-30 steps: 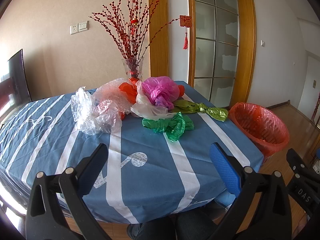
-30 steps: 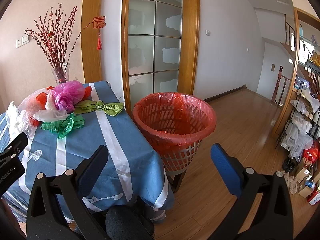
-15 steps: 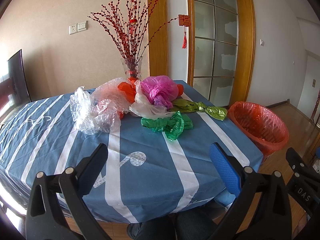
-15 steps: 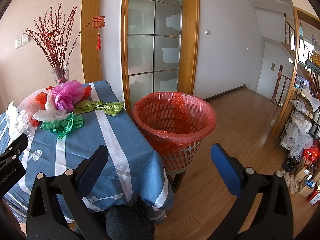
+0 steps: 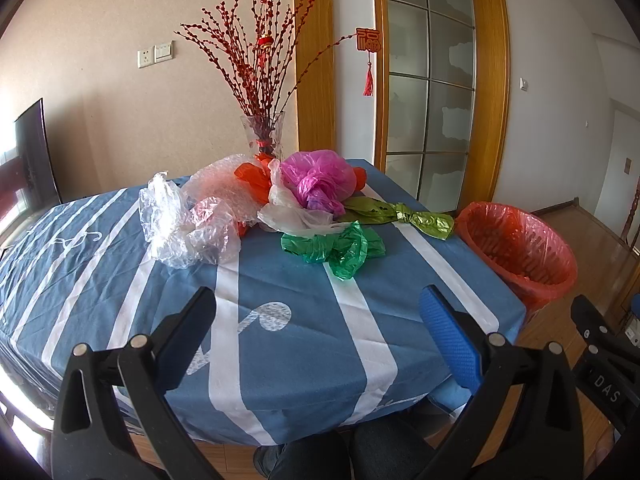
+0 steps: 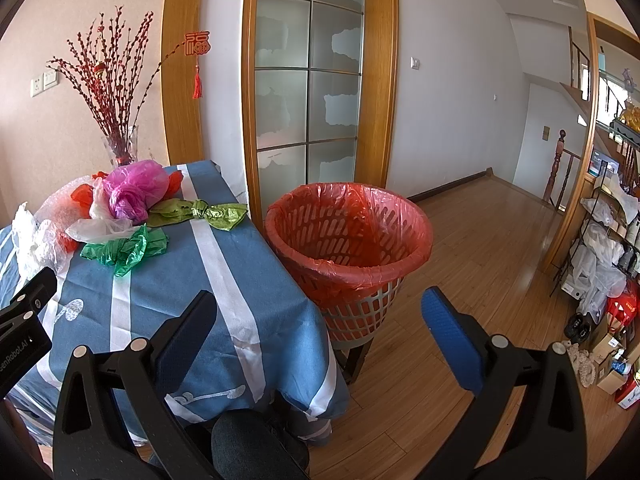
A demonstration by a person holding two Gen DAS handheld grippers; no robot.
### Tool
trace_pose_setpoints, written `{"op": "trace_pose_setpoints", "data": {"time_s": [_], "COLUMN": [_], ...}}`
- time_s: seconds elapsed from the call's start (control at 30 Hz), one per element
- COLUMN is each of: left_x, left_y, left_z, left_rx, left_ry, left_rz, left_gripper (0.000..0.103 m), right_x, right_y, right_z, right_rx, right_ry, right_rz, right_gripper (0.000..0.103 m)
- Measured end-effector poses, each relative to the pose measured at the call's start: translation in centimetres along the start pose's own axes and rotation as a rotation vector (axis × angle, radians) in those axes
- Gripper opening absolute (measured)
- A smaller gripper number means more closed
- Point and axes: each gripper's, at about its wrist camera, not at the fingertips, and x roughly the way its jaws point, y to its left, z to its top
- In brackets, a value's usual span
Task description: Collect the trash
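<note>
Left gripper [image 5: 316,320]: jaws spread, empty, above the table's [image 5: 280,344] bare near edge.
Right gripper [image 6: 320,320]: jaws spread, empty.
Basket [image 6: 348,240]: 12 o'clock, beside the table's corner.
Bags [image 5: 332,248]: 12 o'clock.

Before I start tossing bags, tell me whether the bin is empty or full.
Empty, as far as visible: the bin shows only its red liner inside; the very bottom is hidden.

Left gripper [image 5: 318,322]: two black plastic fingers, each on paired black link arms with silver pivot pins near the base; the right-hand finger carries a textured blue pad [image 5: 448,344], the left-hand pad appears dark. Right gripper [image 6: 320,322]: identical build, blue pad [image 6: 450,340] on its right-hand finger. White lettering marks each gripper's black body where it enters the other's view. Below both grippers, dark clothing of the person
</note>
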Motion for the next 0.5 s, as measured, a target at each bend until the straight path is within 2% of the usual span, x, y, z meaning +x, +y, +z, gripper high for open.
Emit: {"op": "trace_pose_setpoints", "data": {"time_s": [0.5], "left_x": [-0.09], "left_y": [-0.13], "left_z": [-0.35], "left_rx": [0.002], "left_ry": [0.002], "left_rz": [0.0], "left_gripper": [0.099], "right_x": [0.04], "right_y": [-0.04], "right_z": [0.0], "right_rx": [0.001], "right_ry": [0.001], "right_rz": [0.0], "right_gripper": [0.101]}}
